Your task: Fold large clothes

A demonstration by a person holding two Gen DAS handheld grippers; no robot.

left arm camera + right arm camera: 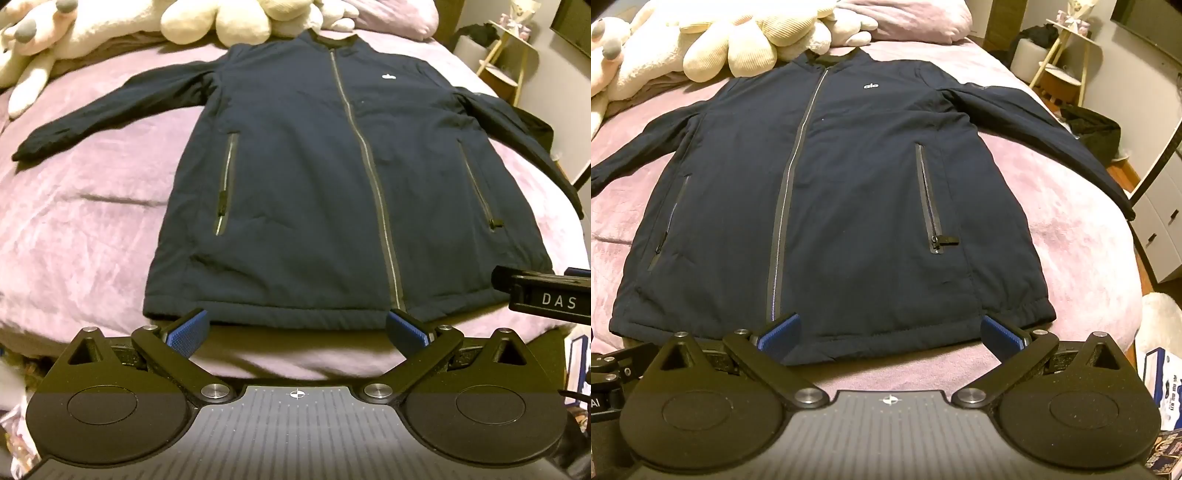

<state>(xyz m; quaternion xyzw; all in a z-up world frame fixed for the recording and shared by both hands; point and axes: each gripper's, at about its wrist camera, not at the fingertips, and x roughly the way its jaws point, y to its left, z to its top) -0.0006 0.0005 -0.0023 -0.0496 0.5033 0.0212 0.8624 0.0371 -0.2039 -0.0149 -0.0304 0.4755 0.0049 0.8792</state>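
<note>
A dark navy zip jacket (314, 177) (831, 192) lies flat and face up on a pink-covered bed (81, 229) (1071, 240), collar at the far end, both sleeves spread out to the sides. My left gripper (297, 328) hovers open over the near hem, left of the centre zip, nothing between its blue pads (186, 332). My right gripper (889, 332) stands open above the hem on the zip's right side, also holding nothing. Part of the right gripper's black body (546, 293) shows at the right edge of the left wrist view.
Cream plush toys (221, 18) (746, 40) and a pink pillow (908, 18) lie at the head of the bed beyond the collar. To the right stand a small shelf stand (1060, 66), a dark garment (1097, 133) and white drawers (1160, 221). Boxes (1163, 373) sit low right.
</note>
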